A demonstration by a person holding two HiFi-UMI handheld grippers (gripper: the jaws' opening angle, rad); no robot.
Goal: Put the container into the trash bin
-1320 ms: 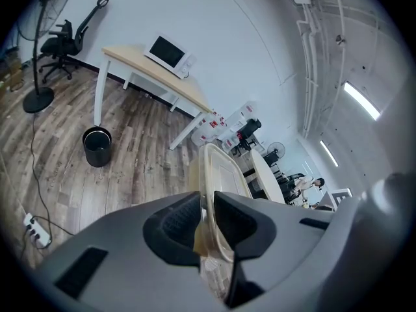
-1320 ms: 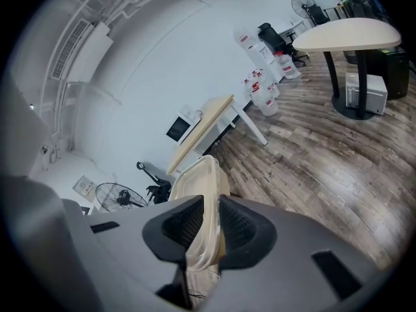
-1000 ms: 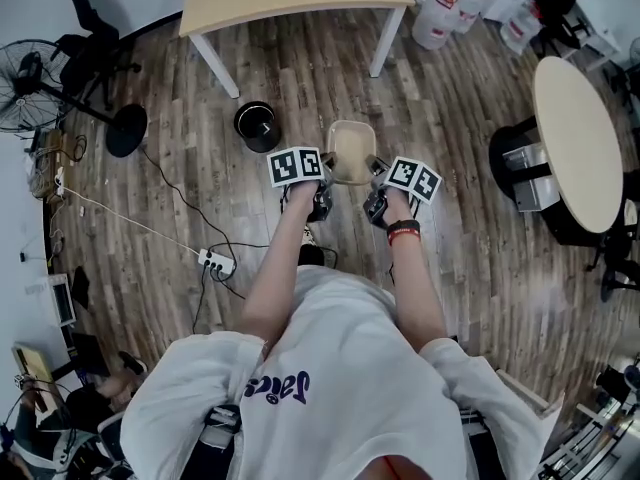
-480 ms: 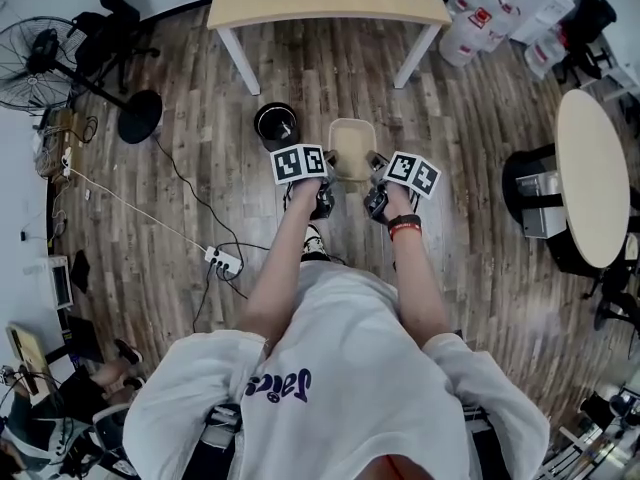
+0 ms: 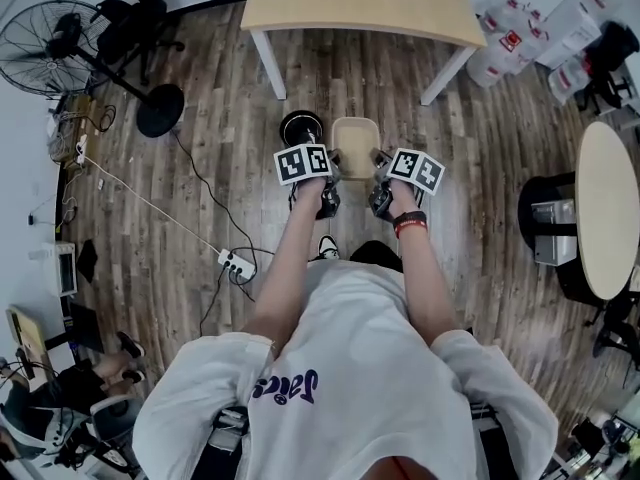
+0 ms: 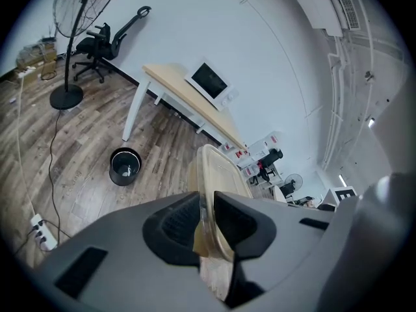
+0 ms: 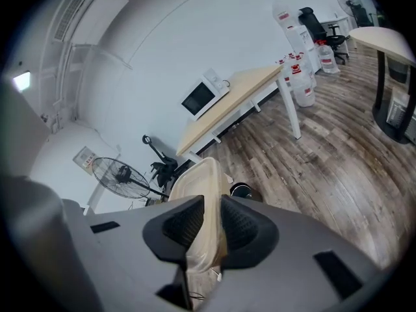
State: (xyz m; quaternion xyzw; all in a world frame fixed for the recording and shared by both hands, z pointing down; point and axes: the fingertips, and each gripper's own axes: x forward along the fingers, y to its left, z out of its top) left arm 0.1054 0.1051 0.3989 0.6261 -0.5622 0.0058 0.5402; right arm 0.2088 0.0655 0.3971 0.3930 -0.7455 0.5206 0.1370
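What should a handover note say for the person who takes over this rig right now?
Left gripper: shut on the left rim of the beige container.
Right gripper: shut on its right rim.
Container hangs between both above the wooden floor; the black trash bin stands just left of it.
Done: container lifted, close to the bin.
Left: carry it over the bin, release.

Plastic over wood

The container (image 5: 355, 144) is smooth, translucent beige plastic; at its ten o'clock the trash bin (image 5: 287, 128) looks glossy black; the floor (image 5: 480, 168) is matt, grained wood plank; the table (image 5: 350, 8) is pale, smooth wood.
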